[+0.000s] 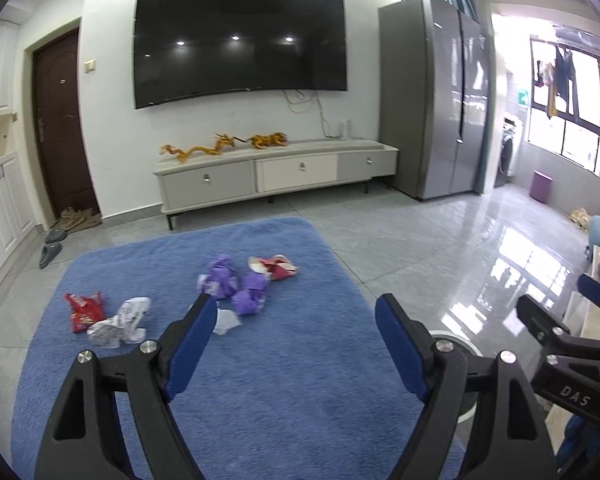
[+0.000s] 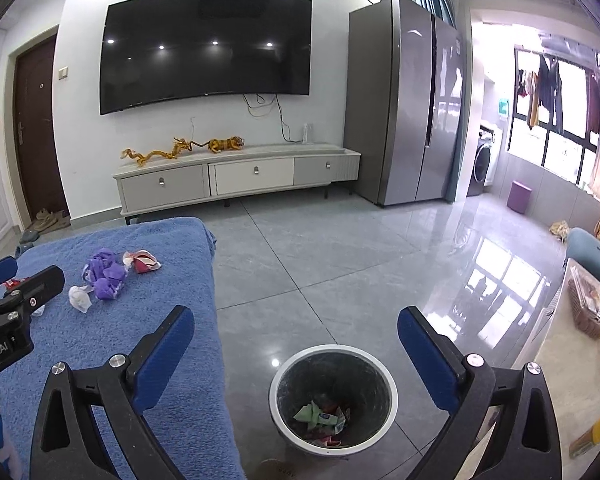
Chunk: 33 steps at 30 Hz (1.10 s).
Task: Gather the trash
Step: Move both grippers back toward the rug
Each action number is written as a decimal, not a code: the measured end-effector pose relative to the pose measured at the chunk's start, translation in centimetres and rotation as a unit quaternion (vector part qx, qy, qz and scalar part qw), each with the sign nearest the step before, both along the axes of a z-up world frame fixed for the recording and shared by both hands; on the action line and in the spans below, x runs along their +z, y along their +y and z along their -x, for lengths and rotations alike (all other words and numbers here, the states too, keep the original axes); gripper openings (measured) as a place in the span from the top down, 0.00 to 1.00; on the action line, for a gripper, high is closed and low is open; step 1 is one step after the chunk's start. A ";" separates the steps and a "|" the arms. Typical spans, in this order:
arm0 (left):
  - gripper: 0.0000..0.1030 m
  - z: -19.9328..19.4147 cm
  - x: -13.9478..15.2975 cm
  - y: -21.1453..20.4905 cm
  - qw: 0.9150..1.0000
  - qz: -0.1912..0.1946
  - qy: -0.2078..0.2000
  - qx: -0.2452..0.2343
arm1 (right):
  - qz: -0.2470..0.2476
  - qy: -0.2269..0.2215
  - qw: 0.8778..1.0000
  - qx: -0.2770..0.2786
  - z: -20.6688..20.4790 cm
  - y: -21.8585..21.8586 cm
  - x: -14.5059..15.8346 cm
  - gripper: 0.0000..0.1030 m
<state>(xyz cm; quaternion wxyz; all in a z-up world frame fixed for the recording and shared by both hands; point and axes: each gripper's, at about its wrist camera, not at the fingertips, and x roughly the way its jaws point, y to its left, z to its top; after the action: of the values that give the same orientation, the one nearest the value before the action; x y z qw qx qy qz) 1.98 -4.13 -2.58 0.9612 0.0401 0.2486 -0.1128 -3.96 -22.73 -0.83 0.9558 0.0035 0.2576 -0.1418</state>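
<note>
both grippers, left [image 1: 296, 320] and right [image 2: 296, 332], wide open, fingers empty; swing left to the purple wrapper [image 1: 252, 296], pinch its crumpled middle, then bin [image 2: 284, 368].

Strewn over the rug [image 1: 260, 380]: crumpled wrappers [image 1: 236, 286] in a loose cluster at the middle, two more wrappers [image 1: 108, 316] lying apart to the left. Right of the rug, on the tiled floor [image 2: 320, 248], a trash bin [image 2: 334, 446] with wrappers [image 2: 322, 420] inside. Behind the rug, against the wall, a TV cabinet [image 1: 276, 170] beneath a television [image 1: 240, 40]; right of the cabinet, a refrigerator [image 1: 432, 96].
</note>
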 end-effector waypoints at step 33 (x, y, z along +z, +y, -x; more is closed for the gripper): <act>0.00 1.5 -0.9 9.5 0.991 0.006 -0.043 0.124 | 0.107 -0.029 0.994 -0.015 3.0 5.8 0.5 0.00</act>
<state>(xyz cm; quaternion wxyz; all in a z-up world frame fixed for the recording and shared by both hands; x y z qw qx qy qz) 0.46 5.34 -3.43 0.9778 0.0078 0.2094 0.0080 -6.93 -16.91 -0.36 0.9555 -0.0912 0.2133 -0.1825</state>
